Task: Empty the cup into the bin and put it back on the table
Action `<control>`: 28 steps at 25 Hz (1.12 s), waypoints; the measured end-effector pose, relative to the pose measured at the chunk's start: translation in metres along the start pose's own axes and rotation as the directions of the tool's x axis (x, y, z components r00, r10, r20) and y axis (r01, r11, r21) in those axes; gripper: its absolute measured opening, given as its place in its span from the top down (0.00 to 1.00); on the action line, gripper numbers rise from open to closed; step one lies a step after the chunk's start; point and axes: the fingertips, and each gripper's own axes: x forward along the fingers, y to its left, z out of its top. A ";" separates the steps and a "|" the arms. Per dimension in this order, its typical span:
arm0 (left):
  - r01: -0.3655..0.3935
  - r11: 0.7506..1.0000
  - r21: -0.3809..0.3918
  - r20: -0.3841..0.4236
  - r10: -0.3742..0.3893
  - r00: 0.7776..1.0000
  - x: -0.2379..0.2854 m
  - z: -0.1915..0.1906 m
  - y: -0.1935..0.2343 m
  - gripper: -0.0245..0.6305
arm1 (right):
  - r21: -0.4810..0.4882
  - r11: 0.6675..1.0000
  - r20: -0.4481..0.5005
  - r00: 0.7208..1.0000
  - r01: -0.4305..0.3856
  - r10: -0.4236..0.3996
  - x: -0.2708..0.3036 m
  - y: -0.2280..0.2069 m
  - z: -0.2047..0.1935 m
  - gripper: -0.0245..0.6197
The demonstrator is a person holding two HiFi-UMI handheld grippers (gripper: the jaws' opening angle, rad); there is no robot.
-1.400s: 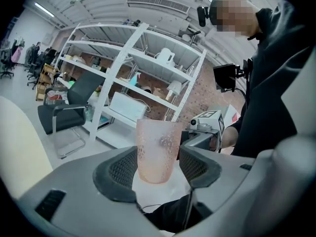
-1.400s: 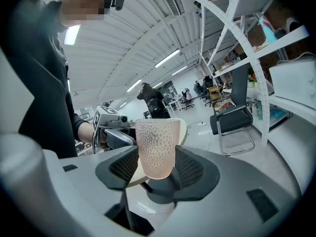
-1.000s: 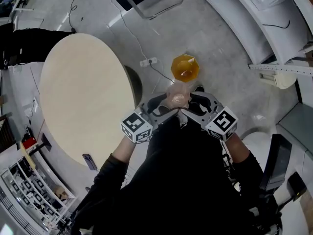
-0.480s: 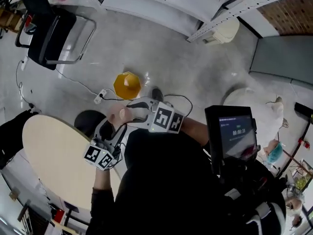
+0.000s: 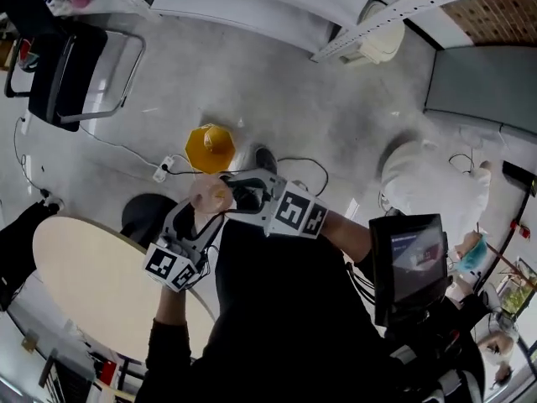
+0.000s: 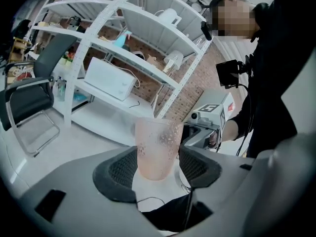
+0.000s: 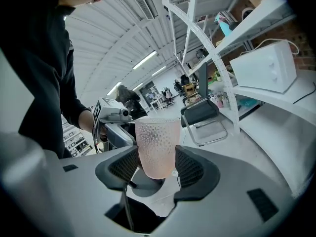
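Cup (image 5: 210,196) upright in mid-air, clamped between left tongs (image 6: 158,166) and right tongs (image 7: 157,166) together, orange bin (image 5: 210,147) at its twelve o'clock. Tipping looks not yet done; return to bench (image 5: 84,275), seven o'clock, to come.

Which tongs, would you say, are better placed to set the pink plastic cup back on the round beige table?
Probably the left: both tongs clamp the pink plastic cup, but the left tongs lie nearer the round beige table than the right tongs.

grey concrete floor (image 5: 277,82); black chair (image 5: 63,70) upper left; white shelving (image 6: 148,28) against brick wall (image 5: 495,15)
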 end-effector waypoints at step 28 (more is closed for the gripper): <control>-0.009 0.964 -0.267 -0.063 -0.008 0.998 0.065 -0.214 0.158 0.55 | 0.183 0.982 -0.206 0.975 -0.045 0.083 0.147 -0.098 -0.211 0.59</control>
